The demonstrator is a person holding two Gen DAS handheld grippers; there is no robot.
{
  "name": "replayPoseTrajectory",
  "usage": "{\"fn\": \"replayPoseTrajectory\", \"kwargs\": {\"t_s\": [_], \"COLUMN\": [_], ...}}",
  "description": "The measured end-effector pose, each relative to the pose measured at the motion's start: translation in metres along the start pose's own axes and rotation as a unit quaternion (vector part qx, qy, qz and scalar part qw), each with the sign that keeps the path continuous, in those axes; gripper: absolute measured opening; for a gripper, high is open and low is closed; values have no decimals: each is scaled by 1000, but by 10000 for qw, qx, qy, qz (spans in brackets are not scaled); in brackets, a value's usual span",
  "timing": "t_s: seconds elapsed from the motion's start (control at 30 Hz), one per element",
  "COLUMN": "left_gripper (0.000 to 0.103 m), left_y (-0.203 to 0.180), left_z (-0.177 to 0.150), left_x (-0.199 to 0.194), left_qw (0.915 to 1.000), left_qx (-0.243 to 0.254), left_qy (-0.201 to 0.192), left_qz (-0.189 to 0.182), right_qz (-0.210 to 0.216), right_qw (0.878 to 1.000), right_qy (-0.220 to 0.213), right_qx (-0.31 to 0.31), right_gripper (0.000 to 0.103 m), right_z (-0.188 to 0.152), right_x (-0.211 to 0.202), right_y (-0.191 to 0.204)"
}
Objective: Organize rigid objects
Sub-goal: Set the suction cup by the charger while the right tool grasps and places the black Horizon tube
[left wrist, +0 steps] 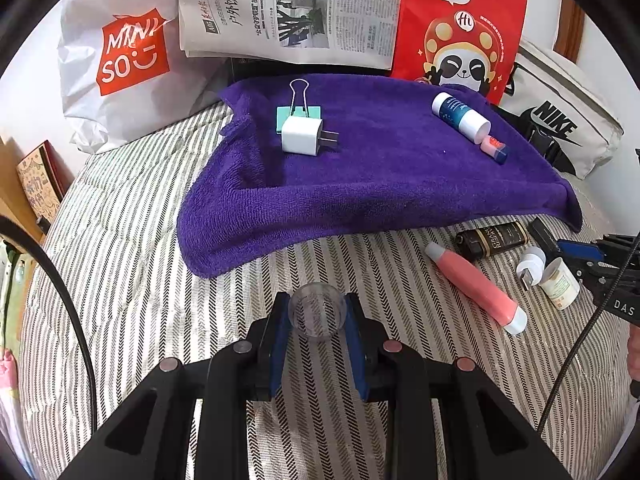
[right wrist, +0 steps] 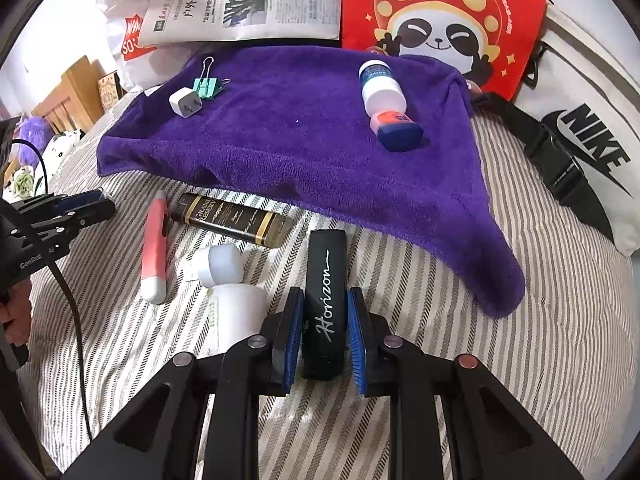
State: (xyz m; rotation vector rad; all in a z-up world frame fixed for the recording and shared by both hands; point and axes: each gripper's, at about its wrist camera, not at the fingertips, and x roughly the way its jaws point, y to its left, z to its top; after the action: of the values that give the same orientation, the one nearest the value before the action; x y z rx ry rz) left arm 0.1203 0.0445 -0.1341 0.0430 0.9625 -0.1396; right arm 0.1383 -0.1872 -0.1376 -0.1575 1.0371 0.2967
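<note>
My left gripper (left wrist: 317, 307) is shut on a small clear glass cup (left wrist: 317, 316), held just above the striped bedcover. My right gripper (right wrist: 325, 297) is shut on a black case (right wrist: 326, 256) lettered "Horizon", which lies lengthwise between the blue pads on the bedcover. A purple towel (left wrist: 380, 168) lies farther off. On it are a white charger plug (left wrist: 301, 135), a teal binder clip (left wrist: 298, 110), a white and blue bottle (left wrist: 460, 112) and a small pink jar with a blue cap (left wrist: 494, 149). In the left wrist view the right gripper (left wrist: 592, 258) enters at the right edge.
On the bedcover in front of the towel lie a pink tube (right wrist: 155, 248), a black and gold tube (right wrist: 230, 220), a white bottle (right wrist: 236, 304) and a white USB adapter (left wrist: 530, 266). A newspaper (left wrist: 288, 8), a red panda bag (left wrist: 460, 28), a Miniso bag (left wrist: 120, 68) and a Nike bag (right wrist: 580, 140) line the back.
</note>
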Motion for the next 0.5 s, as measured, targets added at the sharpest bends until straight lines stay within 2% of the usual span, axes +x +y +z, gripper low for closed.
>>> {"fn": "replayPoseTrajectory", "kwargs": {"t_s": [0.5], "left_gripper": [25], "left_y": [-3], "left_z": [2], "left_x": [1], "left_qw": [10000], "left_qx": [-63], "left_qy": [64], "left_qz": [-14], "right_qz": [126], "right_qw": [9999], "right_qy": [-31], "right_qx": [55], "right_gripper": [22], "right_z": [5], "right_x": [3], "right_y": [-4]}}
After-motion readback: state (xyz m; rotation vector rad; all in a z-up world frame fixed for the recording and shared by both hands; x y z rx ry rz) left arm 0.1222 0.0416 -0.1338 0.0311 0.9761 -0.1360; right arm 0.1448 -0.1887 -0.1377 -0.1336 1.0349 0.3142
